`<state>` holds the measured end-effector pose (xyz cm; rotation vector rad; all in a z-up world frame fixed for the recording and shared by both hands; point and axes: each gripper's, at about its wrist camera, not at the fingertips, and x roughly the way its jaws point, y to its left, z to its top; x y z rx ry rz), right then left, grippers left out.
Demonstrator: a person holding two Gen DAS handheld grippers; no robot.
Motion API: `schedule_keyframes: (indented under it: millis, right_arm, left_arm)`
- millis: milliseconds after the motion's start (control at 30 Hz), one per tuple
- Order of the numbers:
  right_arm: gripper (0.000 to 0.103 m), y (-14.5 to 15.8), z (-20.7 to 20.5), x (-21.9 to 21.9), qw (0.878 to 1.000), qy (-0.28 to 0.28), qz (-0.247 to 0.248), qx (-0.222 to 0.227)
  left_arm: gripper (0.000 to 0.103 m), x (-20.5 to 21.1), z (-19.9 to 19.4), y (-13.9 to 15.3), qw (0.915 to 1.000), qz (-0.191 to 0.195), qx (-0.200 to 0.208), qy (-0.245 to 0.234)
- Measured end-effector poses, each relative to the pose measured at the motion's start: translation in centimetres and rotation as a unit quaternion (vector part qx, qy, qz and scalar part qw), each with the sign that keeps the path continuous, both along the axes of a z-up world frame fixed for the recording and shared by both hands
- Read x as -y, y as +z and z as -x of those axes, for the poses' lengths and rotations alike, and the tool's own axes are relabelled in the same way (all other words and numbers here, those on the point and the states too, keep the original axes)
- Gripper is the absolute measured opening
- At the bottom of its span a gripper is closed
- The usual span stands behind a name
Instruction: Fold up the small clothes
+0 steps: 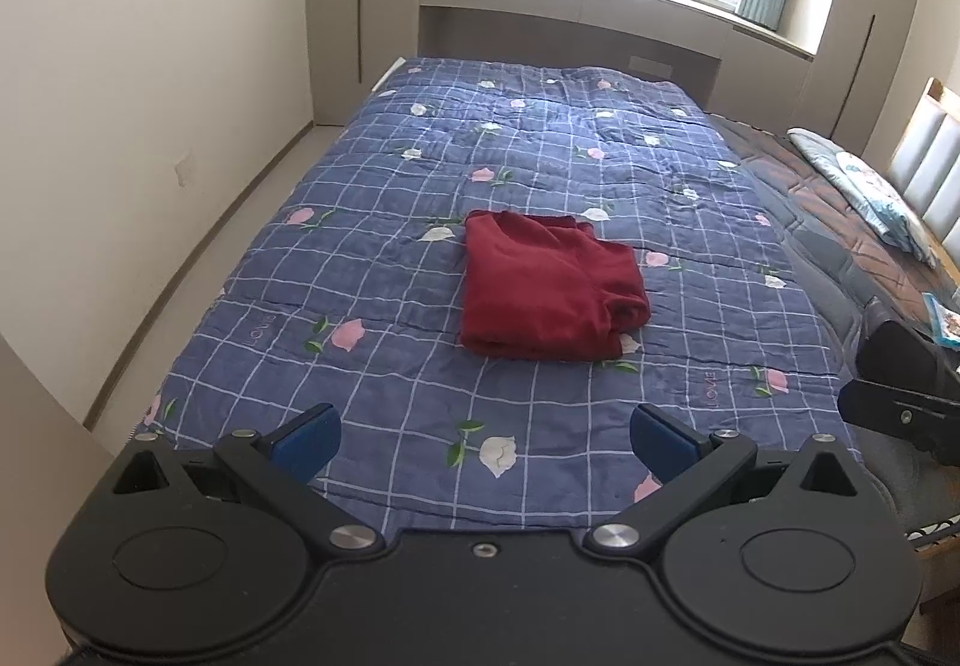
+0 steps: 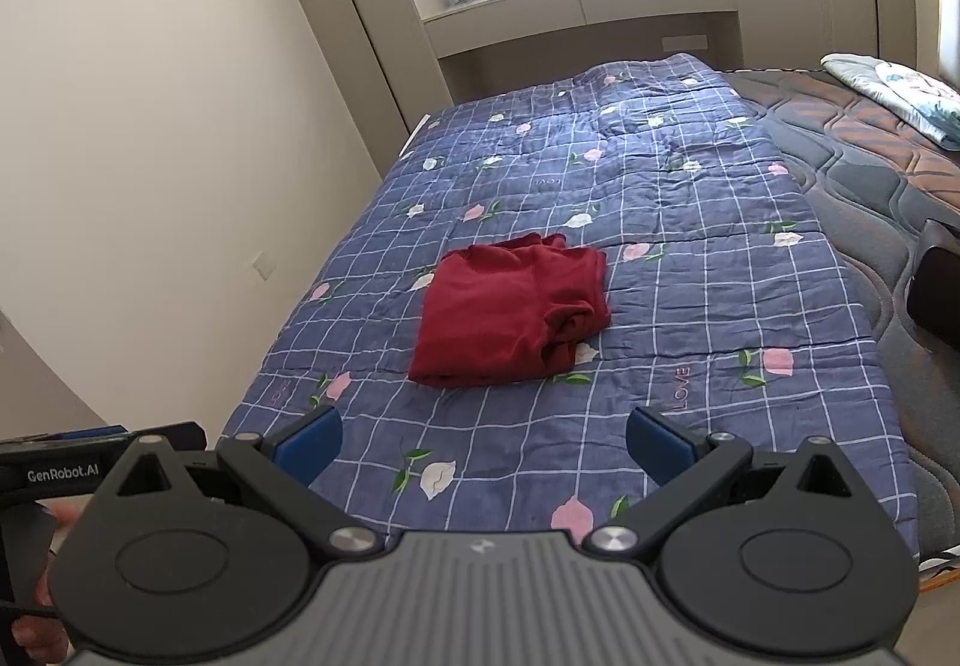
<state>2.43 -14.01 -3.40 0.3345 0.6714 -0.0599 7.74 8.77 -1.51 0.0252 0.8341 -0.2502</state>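
Garment: the red garment (image 1: 549, 288) lies folded into a compact block on the blue floral quilt (image 1: 360, 198), near the middle of the bed, and nothing is touching it.
Left gripper (image 1: 483, 441): your jaws are spread wide and empty, hovering over the quilt's near edge, well short of the garment.
Right gripper (image 2: 483, 444): same story, jaws spread and holding nothing, also back from the garment.
Bearing: from both grippers the garment sits straight ahead and further up the bed; in the right wrist view it leans a touch left of centre.
Long axis: the block runs roughly away from you, its bunched, thicker edge on its right side.
Nearer hand: too close to call; both look about equally far off.
Judgement: the fold looks finished or nearly so; that lumpy right edge is what you'd tidy, and it falls to your right gripper.
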Motion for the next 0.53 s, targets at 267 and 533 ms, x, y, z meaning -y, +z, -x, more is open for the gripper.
schedule_keyframes:
  millis: [267, 533]
  right_arm:
    - [0.103, -0.2, 0.2, 0.5, 1.0, 0.001, -0.004, -0.001]
    - [0.103, -0.3, 0.3, 0.9, 1.0, 0.01, -0.012, -0.002]
  left_arm:
    - [0.102, 0.7, 0.7, 0.5, 0.9999, 0.004, 0.015, -0.006]
    - [0.102, 1.4, 0.7, 0.4, 1.0, -0.003, 0.009, -0.003]
